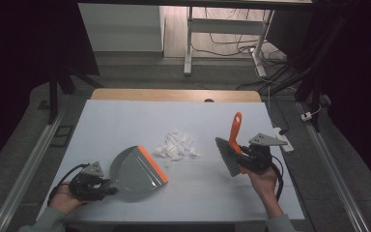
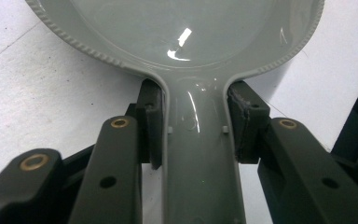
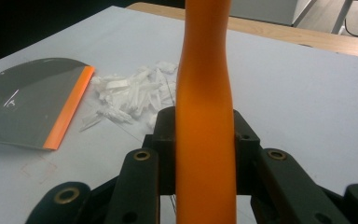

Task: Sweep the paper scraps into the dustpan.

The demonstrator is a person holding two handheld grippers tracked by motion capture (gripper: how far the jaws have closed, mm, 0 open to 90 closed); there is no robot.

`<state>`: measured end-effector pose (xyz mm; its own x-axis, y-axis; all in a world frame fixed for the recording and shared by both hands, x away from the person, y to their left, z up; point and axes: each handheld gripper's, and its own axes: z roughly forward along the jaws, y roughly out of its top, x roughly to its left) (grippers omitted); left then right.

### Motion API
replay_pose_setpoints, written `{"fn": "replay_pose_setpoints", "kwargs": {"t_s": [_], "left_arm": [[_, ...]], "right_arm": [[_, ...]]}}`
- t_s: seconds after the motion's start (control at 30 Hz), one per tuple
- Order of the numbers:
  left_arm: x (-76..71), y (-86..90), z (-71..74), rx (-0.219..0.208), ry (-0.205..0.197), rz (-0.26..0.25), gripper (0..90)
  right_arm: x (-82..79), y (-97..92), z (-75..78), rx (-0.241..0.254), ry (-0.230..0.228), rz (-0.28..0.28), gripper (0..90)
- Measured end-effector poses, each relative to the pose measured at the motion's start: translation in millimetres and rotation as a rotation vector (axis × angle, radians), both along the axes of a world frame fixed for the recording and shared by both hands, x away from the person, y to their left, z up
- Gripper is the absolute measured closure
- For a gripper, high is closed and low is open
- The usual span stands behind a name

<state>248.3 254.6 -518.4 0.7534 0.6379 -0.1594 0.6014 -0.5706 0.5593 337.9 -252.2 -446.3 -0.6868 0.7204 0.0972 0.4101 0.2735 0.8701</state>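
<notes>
The loose heap of white paper scraps (image 1: 176, 145) lies mid-desk on the pale sheet-covered desk (image 1: 125, 121), between the two tools and touching neither. Just beside it on the left rests the grey plastic dustpan with an orange lip (image 1: 137, 172), its handle clamped in the left claw (image 1: 110, 186). To the right, the right claw (image 1: 244, 154) grips the orange-handled grey-bristled brush (image 1: 231, 150), held off the pile. Sweeping looks about to begin: next, bring the bristles down behind the scraps and push them toward the orange lip while the pan is held steady.
</notes>
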Motion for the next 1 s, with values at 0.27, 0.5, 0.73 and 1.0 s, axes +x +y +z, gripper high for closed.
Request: {"fn": "replay_pose_setpoints", "kwargs": {"t_s": [0.27, 0.5, 0.73, 1.0], "left_arm": [[2.6, 0.4, 0.3, -0.005, 0.004, -0.002, 61.3], [7.8, -2.2, -1.3, -0.01, 0.014, -0.032, 61.3], [15.3, -0.2, -3.5, -0.032, 0.03, -0.043, 61.3], [14.4, -0.2, -3.2, -0.036, 0.027, -0.058, 61.3]], "right_arm": [[17.8, 18.5, 2.7, -0.021, 0.025, -0.004, 70.4], [45.2, 39.2, 3.0, -0.069, 0.071, -0.025, 70.4], [84.4, 64.1, 0.9, -0.134, 0.129, -0.066, 70.5], [103.9, 84.7, -3.9, -0.167, 0.164, -0.08, 70.5]]}}
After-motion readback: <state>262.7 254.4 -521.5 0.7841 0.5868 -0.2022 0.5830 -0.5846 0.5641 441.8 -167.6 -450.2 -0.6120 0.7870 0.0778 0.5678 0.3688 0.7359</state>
